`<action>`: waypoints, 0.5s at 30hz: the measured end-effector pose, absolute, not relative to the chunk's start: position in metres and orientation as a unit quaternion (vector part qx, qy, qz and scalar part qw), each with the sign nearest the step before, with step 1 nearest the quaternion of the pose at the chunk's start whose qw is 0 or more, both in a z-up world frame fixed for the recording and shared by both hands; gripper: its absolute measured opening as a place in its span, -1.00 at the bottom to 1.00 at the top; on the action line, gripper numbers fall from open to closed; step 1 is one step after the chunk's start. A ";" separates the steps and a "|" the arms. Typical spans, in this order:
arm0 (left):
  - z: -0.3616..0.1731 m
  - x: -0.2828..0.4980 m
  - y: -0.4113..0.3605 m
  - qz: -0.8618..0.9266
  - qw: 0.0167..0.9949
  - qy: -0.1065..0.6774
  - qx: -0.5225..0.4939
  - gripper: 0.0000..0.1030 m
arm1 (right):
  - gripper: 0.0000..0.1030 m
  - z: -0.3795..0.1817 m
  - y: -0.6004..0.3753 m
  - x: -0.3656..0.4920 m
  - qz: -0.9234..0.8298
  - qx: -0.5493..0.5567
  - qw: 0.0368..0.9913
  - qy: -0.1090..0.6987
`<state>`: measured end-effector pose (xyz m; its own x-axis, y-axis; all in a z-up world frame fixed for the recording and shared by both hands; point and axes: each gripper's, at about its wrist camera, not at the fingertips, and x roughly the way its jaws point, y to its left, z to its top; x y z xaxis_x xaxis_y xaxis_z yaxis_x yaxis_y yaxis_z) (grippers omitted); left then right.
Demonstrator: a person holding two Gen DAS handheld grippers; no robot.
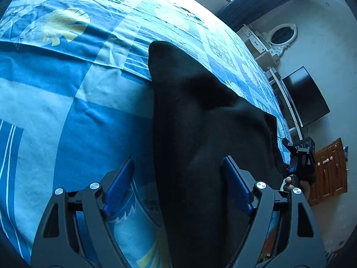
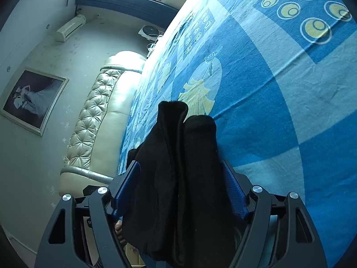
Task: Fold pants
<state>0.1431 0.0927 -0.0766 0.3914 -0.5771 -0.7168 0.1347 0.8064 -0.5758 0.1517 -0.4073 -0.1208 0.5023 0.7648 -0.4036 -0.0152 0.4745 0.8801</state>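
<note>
The pants (image 1: 200, 134) lay on the bed (image 1: 67, 116) along its edge, one end reaching inward over the bed and the other lying between the fingers of the left gripper (image 1: 178, 185), with the right gripper (image 1: 301, 154) further along the same edge, just beside the cloth. In the right wrist view a bunched part of the pants (image 2: 178, 178) stood between the fingers of the right gripper (image 2: 180, 189), at the bed's (image 2: 279, 111) edge. The headboard (image 2: 98, 120) ran along the bed's left side there, against the wall behind it.
</note>
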 end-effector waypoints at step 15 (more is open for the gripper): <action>-0.047 0.101 0.060 -0.202 0.833 0.492 -0.152 -0.43 | -0.35 -0.093 -0.384 0.098 0.253 0.400 0.769 0.429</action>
